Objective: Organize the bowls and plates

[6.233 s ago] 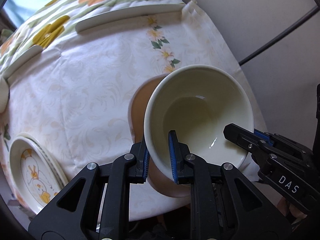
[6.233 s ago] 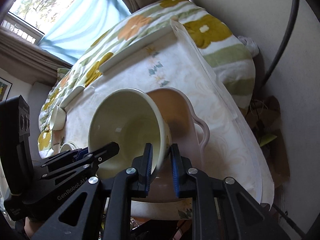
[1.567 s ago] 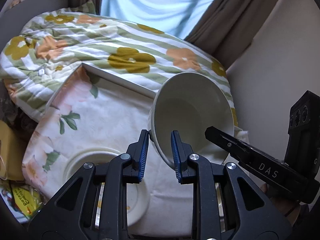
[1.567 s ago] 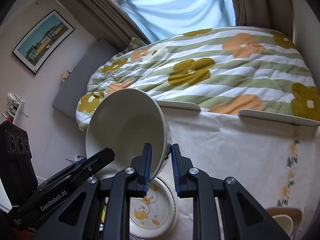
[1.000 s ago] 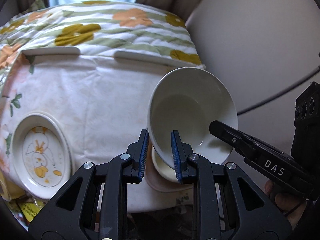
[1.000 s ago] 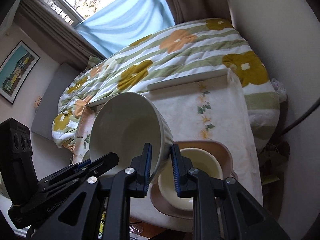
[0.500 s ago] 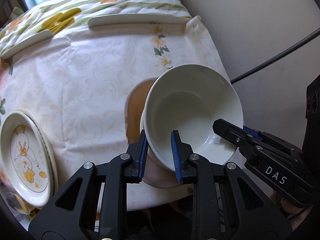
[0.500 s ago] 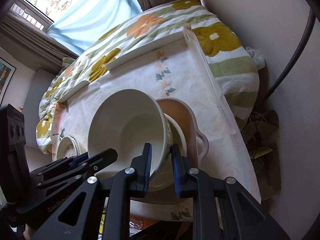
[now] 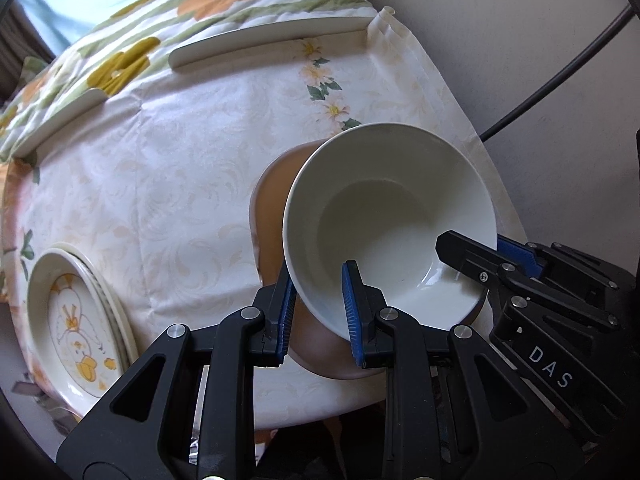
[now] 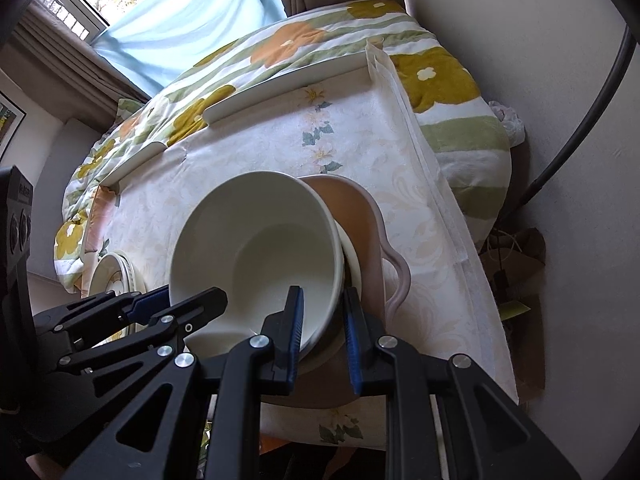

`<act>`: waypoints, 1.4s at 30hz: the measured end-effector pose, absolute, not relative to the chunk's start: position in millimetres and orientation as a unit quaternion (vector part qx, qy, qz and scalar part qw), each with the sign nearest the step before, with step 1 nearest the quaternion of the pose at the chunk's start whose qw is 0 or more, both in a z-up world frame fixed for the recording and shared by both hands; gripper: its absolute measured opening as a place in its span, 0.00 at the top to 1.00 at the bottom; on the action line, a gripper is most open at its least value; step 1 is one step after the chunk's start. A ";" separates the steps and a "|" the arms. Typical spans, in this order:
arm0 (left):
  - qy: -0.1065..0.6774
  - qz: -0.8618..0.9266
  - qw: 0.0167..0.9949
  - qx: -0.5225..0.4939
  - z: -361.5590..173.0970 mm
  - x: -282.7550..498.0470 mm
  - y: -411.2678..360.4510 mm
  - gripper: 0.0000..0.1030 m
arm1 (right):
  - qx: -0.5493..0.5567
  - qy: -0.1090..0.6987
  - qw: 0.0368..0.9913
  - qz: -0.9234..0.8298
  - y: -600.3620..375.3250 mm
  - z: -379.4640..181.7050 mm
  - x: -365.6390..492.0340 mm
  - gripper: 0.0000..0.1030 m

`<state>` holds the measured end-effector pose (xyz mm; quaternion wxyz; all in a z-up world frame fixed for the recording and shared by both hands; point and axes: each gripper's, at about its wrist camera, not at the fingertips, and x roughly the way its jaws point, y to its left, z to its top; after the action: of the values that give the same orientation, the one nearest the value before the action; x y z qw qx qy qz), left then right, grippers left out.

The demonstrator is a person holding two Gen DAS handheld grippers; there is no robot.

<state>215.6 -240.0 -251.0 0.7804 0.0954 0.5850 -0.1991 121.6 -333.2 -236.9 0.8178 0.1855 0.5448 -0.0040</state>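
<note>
A large cream bowl (image 9: 396,216) (image 10: 256,248) hangs tilted over a pink-brown tray with handles (image 9: 272,200) (image 10: 372,216). My left gripper (image 9: 320,304) is shut on the bowl's near rim. My right gripper (image 10: 322,320) is shut on the opposite rim; its finger (image 9: 472,256) shows at the bowl's right edge in the left wrist view. A smaller cream bowl (image 10: 352,256) sits in the tray right under the big one, mostly hidden. I cannot tell whether the two bowls touch.
A stack of plates with a duck picture (image 9: 76,324) (image 10: 116,272) lies at the table's left edge. The table wears a pale floral cloth (image 9: 180,160). A flowered quilt (image 10: 280,52) lies beyond, a wall and black cable (image 10: 592,112) to the right.
Both grippers have come down with the large bowl onto the tray. The small bowl was plain to see a second ago and is nearly covered now.
</note>
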 end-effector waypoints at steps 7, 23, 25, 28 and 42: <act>0.571 -0.186 0.788 0.136 -252.0 209.8 -249.4 0.80 | 0.180 0.546 0.818 -0.006 -332.0 -236.0 120.0 0.83; 0.565 -0.178 0.794 0.137 -251.2 206.8 -248.5 0.80 | 0.170 0.549 0.819 0.004 -331.6 -236.1 117.2 0.82; 0.563 -0.177 0.797 0.130 -247.1 207.1 -245.5 0.80 | 0.171 0.547 0.819 0.006 -332.1 -234.5 117.0 0.82; 0.553 -0.174 0.806 0.118 -233.5 207.6 -238.3 0.80 | 0.172 0.537 0.826 0.008 -334.9 -224.5 115.1 0.82; 0.467 -0.201 0.851 0.131 -141.2 190.3 -183.1 0.00 | 0.044 0.508 0.858 0.065 -345.7 -140.6 89.7 0.15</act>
<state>190.3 -183.1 -141.2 0.8510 0.1313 0.4668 -0.2015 89.7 -345.7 -140.6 0.8580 0.0441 0.5075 0.0653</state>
